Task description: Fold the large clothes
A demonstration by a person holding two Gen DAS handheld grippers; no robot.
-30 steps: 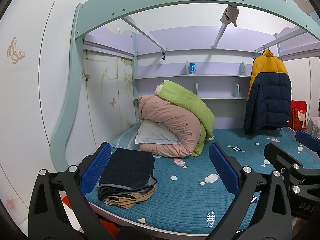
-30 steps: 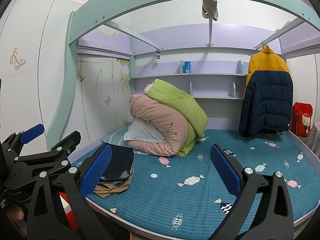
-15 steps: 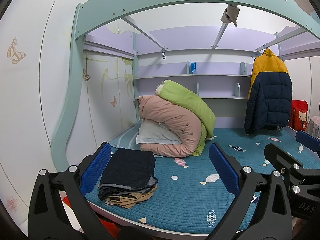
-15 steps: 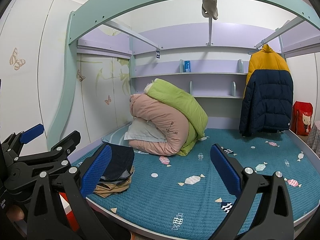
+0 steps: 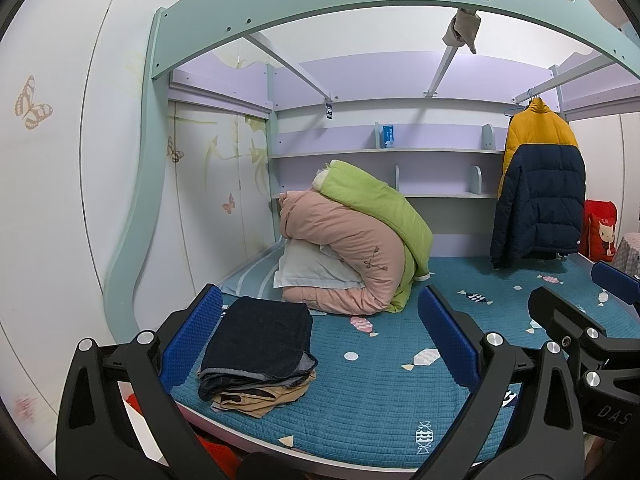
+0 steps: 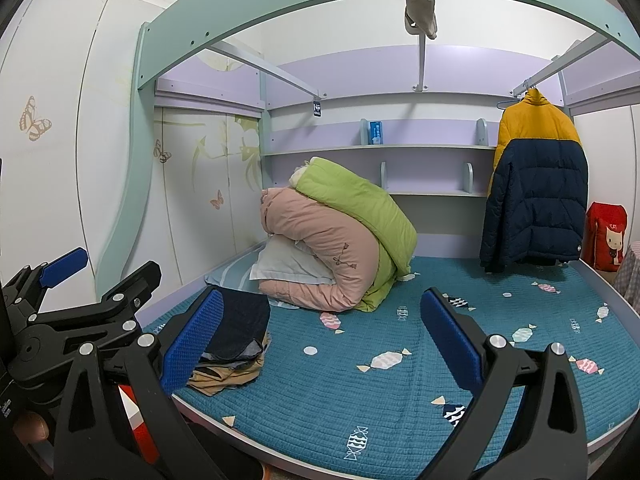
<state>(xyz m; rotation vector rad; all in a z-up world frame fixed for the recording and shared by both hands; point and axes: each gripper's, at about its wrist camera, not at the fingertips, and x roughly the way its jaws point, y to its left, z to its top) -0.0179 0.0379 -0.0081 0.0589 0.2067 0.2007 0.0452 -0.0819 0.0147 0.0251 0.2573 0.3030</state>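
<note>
The left gripper (image 5: 320, 336) is being held with its fingers spread wide and nothing between them, and the right gripper (image 6: 322, 336) is being held released in the same way. The folded clothes (image 5: 256, 354) are lying stacked on the teal mattress (image 5: 380, 408), just ahead of the left gripper's left finger. A puffer jacket (image 6: 534, 184) is hanging far ahead, to the right.
</note>
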